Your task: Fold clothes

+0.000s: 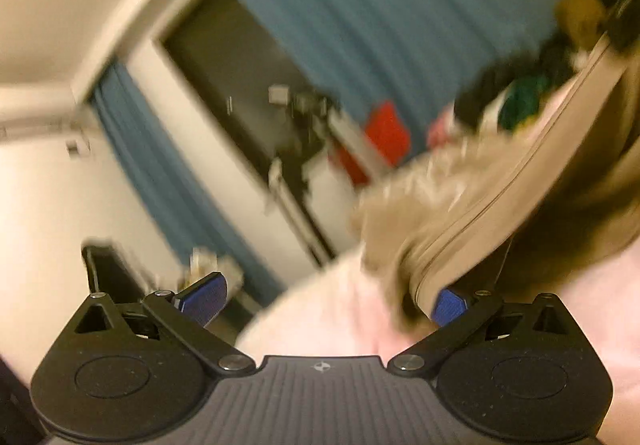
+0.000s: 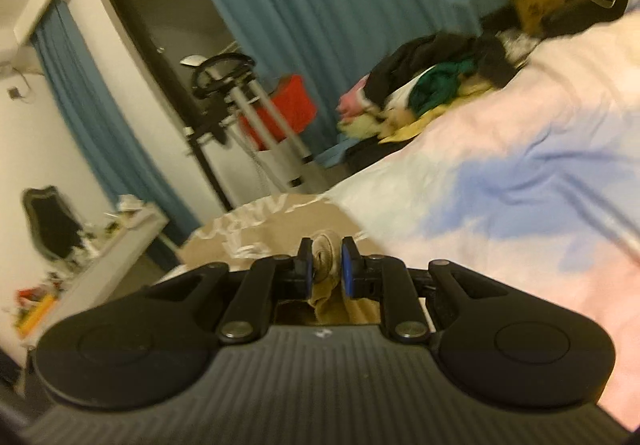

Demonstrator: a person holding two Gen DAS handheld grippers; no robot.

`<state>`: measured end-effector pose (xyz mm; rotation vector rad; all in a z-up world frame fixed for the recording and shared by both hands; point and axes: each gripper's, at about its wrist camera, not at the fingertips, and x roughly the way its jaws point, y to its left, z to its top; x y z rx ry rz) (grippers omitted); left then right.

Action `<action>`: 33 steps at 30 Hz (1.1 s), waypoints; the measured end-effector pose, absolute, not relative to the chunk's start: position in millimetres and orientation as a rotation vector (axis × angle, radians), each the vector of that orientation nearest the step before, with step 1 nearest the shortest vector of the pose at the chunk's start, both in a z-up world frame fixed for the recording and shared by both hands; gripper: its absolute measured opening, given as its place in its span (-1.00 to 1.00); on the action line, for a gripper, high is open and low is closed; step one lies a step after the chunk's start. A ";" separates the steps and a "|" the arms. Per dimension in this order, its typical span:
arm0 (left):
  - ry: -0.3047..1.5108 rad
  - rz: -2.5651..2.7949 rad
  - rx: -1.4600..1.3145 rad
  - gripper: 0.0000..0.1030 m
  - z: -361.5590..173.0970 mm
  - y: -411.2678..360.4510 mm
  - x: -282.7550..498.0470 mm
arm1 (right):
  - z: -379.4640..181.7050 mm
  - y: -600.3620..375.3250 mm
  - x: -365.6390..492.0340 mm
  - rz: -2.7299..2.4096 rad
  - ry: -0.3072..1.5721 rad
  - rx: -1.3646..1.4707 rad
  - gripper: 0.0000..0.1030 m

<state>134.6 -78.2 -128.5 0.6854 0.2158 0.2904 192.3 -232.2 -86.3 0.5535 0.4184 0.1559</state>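
Tan fabric fills both my views: the tan garment (image 2: 276, 223) with pale lettering hangs off the near edge of the bed (image 2: 520, 173), lifted so it can be spread before folding, I judge. My right gripper (image 2: 326, 265) is clenched on a bunched fold of it, jaws nearly together. My left gripper (image 1: 324, 299) stands spread wide, gripping nothing, though the cloth's seamed edge (image 1: 500, 181) brushes one blue pad. A clothes pile (image 2: 424, 85) waits at the bed's far edge.
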 end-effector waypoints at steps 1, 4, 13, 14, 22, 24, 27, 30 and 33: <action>0.233 0.304 0.675 0.97 -127.3 -75.0 139.5 | -85.9 -232.2 192.0 0.143 0.412 0.535 -0.65; 0.198 0.286 0.610 0.97 -113.5 -69.6 142.4 | -87.3 -218.4 189.6 0.150 0.407 0.440 -0.63; 0.114 0.235 0.412 0.97 -65.2 -49.0 125.8 | -95.3 -158.6 181.2 0.224 0.405 0.100 0.67; 0.115 0.233 0.391 0.97 -62.2 -44.7 119.9 | -96.2 -152.0 180.2 0.232 0.405 0.062 0.65; 0.135 0.220 0.297 0.97 -50.2 -23.8 116.6 | -109.8 -100.6 183.4 0.284 0.403 -0.196 0.65; 0.126 0.230 0.297 0.97 -50.4 -21.6 116.3 | -113.9 -101.6 193.5 0.202 0.402 -0.182 0.65; 0.147 0.241 0.264 0.97 -50.2 -14.6 119.9 | -112.0 -138.7 205.0 0.009 0.438 0.032 0.65; 0.218 0.191 0.156 0.97 -47.9 -2.3 123.2 | -107.5 -193.1 204.8 -0.099 0.467 0.311 0.70; 0.241 0.200 0.147 0.95 -51.3 -1.3 118.8 | -92.4 -220.9 190.5 -0.200 0.444 0.394 0.70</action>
